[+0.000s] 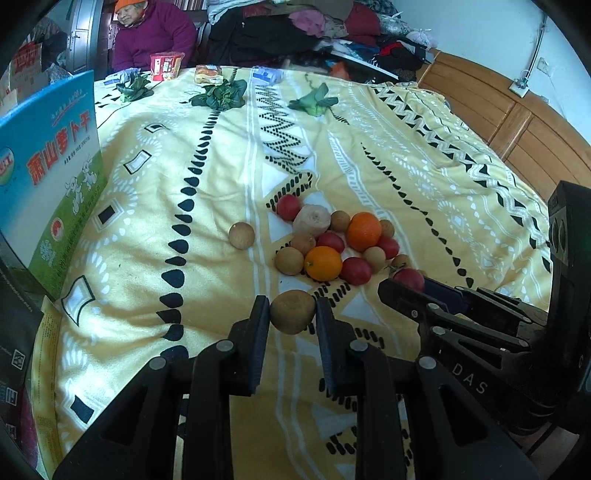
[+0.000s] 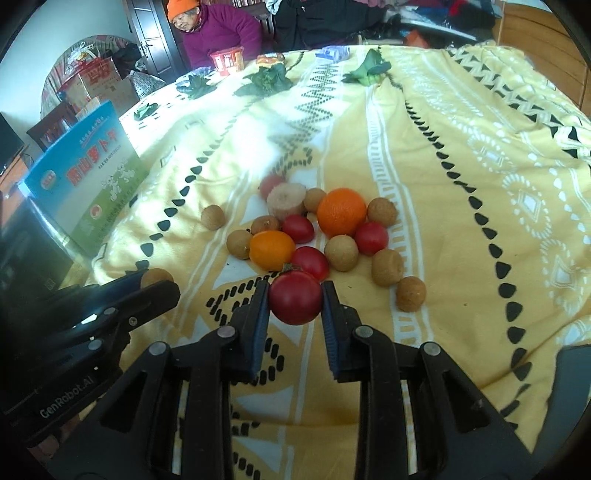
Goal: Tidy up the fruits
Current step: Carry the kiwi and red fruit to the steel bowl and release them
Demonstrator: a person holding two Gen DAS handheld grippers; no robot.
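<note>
My left gripper is shut on a brown longan, held just above the yellow patterned blanket. My right gripper is shut on a red cherry tomato; it also shows in the left wrist view. Ahead lies a pile of fruit: a large orange, a smaller orange, a banana piece, several red tomatoes and several brown longans. One longan lies apart to the left of the pile. The left gripper with its longan shows at the left of the right wrist view.
A blue and green box stands at the blanket's left edge. Leafy greens and snack packets lie at the far side, where a person in purple sits. A wooden bed frame runs along the right.
</note>
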